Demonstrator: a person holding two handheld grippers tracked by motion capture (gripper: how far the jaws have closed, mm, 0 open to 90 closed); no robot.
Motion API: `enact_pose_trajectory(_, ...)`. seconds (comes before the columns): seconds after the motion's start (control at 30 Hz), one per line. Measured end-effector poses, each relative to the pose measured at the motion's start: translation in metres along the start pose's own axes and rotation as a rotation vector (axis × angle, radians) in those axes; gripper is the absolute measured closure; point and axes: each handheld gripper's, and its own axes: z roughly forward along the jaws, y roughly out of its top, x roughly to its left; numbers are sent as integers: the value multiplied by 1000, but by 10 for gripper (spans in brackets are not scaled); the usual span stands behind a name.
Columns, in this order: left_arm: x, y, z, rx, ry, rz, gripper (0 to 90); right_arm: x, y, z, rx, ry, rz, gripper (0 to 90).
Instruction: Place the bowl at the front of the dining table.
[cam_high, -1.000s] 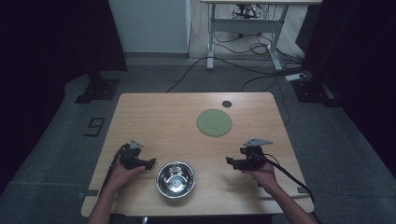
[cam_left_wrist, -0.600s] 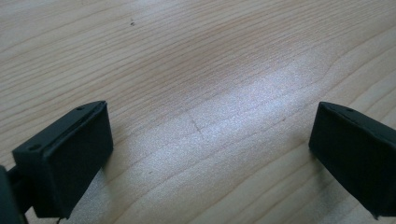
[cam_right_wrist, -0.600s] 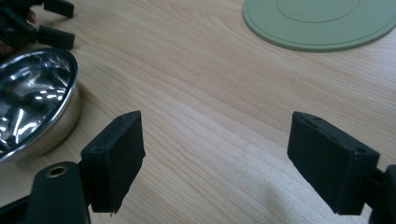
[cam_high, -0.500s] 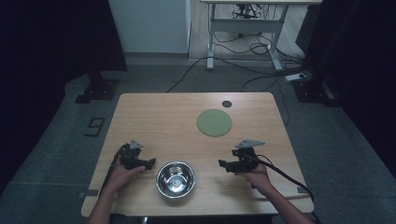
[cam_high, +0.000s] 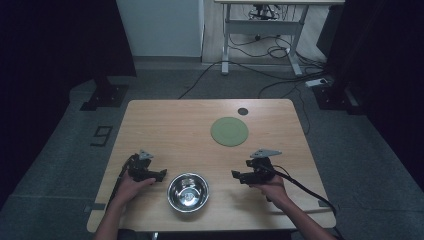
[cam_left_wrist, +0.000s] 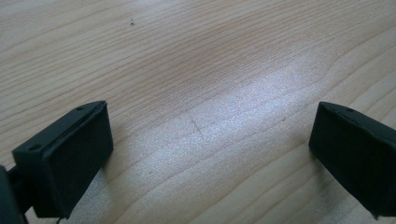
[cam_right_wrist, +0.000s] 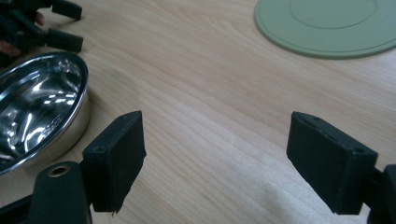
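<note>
Two hand-held grippers flank a shiny round stainless-steel bowl (cam_high: 188, 192) near the front edge of the pale wooden table (cam_high: 165, 130), and neither has taken hold of anything yet. Starting at the left, the left gripper (cam_high: 161, 175) rests low just beside the bowl's left rim, its black jaws spread wide over bare wood grain in its own view. The steel bowl sits upright and empty between the two tools (its polished inside throws back bright glints), untouched as far as can be seen. To its right the right gripper (cam_high: 235, 175) points toward the bowl with a stretch of table between them, its jaws likewise parted with nothing in them; its own view catches the bowl's rim (cam_right_wrist: 44, 100) at the left. Farther back and to the right lies a flat round sage-green mat (cam_high: 229, 131), bare on top. Judging by this, the work is at its very start: reaching, gripping and moving the bowl all remain to be done.
</note>
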Motion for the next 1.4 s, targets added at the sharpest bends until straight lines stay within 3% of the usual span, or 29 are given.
enact_pose_trajectory(0.1,0,0,0,0,0,0,0,2,3,-1,-2,-30,-24,192)
enact_pose_trajectory(0.27,0,0,0,0,0,0,0,10,9,1,-8,9,-24,193)
enact_pose_trajectory(0.33,0,0,0,0,0,0,0,14,9,2,5,-6,-54,194)
enact_pose_trajectory(0.5,0,0,0,-1,0,-1,0,20,12,3,6,2,-71,195)
enact_pose_trajectory(0.6,0,0,0,-1,0,-1,0,21,13,4,0,23,-47,198)
enact_pose_trajectory(0.87,0,0,0,-1,0,-1,0,23,13,3,11,21,-51,201)
enact_pose_trajectory(0.97,0,0,0,-1,0,-1,0,29,15,4,23,8,-99,199)
enact_pose_trajectory(1.07,0,0,0,-1,0,-1,0,35,18,6,14,39,-93,201)
enact_pose_trajectory(1.17,0,0,0,-1,0,-1,0,42,20,10,30,27,-130,195)
enact_pose_trajectory(1.27,0,0,0,-1,0,-1,0,47,21,13,31,51,-123,193)
enact_pose_trajectory(1.4,0,0,0,-1,0,-1,0,57,23,16,38,55,-154,195)
